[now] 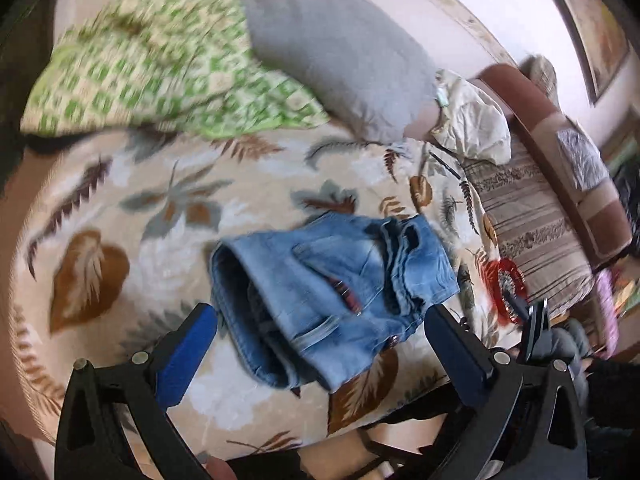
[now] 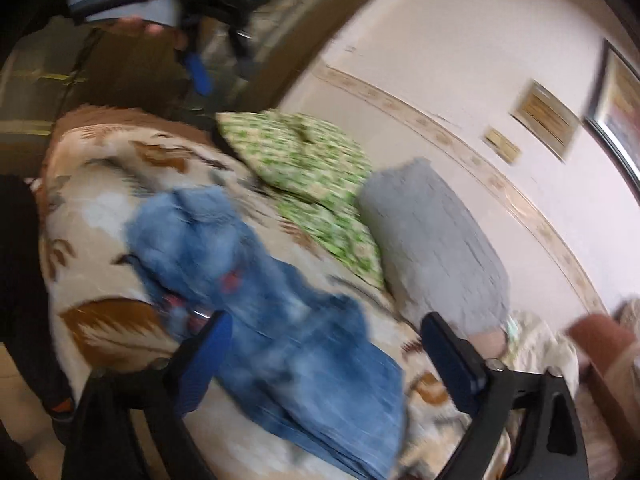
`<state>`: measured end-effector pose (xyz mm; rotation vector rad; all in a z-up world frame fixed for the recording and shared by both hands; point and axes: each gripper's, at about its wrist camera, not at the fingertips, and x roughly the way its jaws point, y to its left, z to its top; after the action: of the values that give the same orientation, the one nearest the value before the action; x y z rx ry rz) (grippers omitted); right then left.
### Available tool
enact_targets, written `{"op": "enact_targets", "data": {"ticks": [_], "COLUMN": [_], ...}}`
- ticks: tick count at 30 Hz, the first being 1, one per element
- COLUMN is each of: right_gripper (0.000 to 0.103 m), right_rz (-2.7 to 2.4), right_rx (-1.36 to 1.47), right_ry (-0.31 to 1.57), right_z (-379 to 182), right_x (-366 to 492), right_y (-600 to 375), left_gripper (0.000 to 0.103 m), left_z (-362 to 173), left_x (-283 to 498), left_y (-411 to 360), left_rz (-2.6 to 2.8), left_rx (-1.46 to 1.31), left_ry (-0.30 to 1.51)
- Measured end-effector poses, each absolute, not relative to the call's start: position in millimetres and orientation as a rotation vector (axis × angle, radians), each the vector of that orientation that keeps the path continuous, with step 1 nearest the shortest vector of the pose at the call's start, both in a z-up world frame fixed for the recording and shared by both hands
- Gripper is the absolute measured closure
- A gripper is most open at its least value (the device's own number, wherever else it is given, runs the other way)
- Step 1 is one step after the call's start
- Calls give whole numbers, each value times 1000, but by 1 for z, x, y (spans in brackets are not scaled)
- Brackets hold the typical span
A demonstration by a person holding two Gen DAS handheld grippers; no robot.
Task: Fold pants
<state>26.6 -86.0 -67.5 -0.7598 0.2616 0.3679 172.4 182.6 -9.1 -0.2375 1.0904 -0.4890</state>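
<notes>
Left wrist view
Left gripper: the left gripper (image 1: 322,330) hangs above the bed with its blue-padded fingers (image 1: 188,354) spread wide, nothing between them.
Jeans: the jeans (image 1: 332,292) lie folded into a compact bundle on the leaf-print blanket (image 1: 120,208), close to the bed's near edge, showing just past the fingertips; no finger touches them.
Around: a green checked pillow (image 1: 160,68) lies at the far left of the bed, a grey pillow (image 1: 340,52) just beside it on the right against the wall. A crumpled cream cloth (image 1: 476,120) sits beyond the grey pillow, near the striped sofa (image 1: 532,220) with its brown armrest. A red patterned thing (image 1: 506,284) lies at the bed's right edge; what it is cannot be told.

Right wrist view (blurred)
Right gripper: the right gripper (image 2: 326,348) has its fingers (image 2: 200,360) wide apart, holding nothing, above the jeans' near end.
Jeans: the jeans (image 2: 260,304) stretch from the bed's near edge toward its middle, lying on the blanket (image 2: 92,216).
Around: the green pillow (image 2: 308,168) and grey pillow (image 2: 436,248) lie behind the jeans, along the wall (image 2: 440,60). Framed pictures (image 2: 546,114) hang on that wall at right.
Other gripper: the left gripper (image 2: 200,74) shows at top left, held in a hand (image 2: 132,26), well apart from the jeans.
</notes>
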Motion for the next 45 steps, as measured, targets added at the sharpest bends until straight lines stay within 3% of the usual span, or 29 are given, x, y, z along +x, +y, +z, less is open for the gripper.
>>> {"op": "enact_targets", "data": {"ticks": [6,13,28,29,30,31,32,33,34,36,39,45], "right_gripper": [1,1,2,9,24,33,48,57,57,63,66,67], "right_rz": [477,457,300,305,315,317,326,343,359,369,384,432], "right_rx": [-913,-1047,-1047,-1029,-1007,-991,-976,-959,-943,-904,-807,-473], "right_ry": [223,202,254,268,283,292,300,312,323,335,348,396], "right_z": [-102,-147,-181,-182,-181,-180,-180,-179,-179,-176,-162,-115], "right_x": [9,11,58,61,62,62,60,57,55,56,57,63], "right_y": [-4,64,94,95,94,93,93,93,93,92,83,36], "left_gripper": [0,0,0,1,8,16,35,47,53,82,90,90], "left_z": [-79,-137,-176,-176,-175,-174,-173,-172,-171,-165,-145,-86], "left_x": [206,256,301,301,300,300,299,298,297,293,285,274], "left_y": [224,220,184,185,185,185,186,188,189,190,181,150], "left_rz": [-464,-449,-577,-582,-577,-563,-549,-554,-571,-589,-608,-610], "left_rx": [-492,-565,-534,-533,-514,-495,-473,-465,-474,-456,-388,-276], "left_ry": [1157,1226,1352,1354,1357,1360,1361,1364,1367,1357,1327,1268]}}
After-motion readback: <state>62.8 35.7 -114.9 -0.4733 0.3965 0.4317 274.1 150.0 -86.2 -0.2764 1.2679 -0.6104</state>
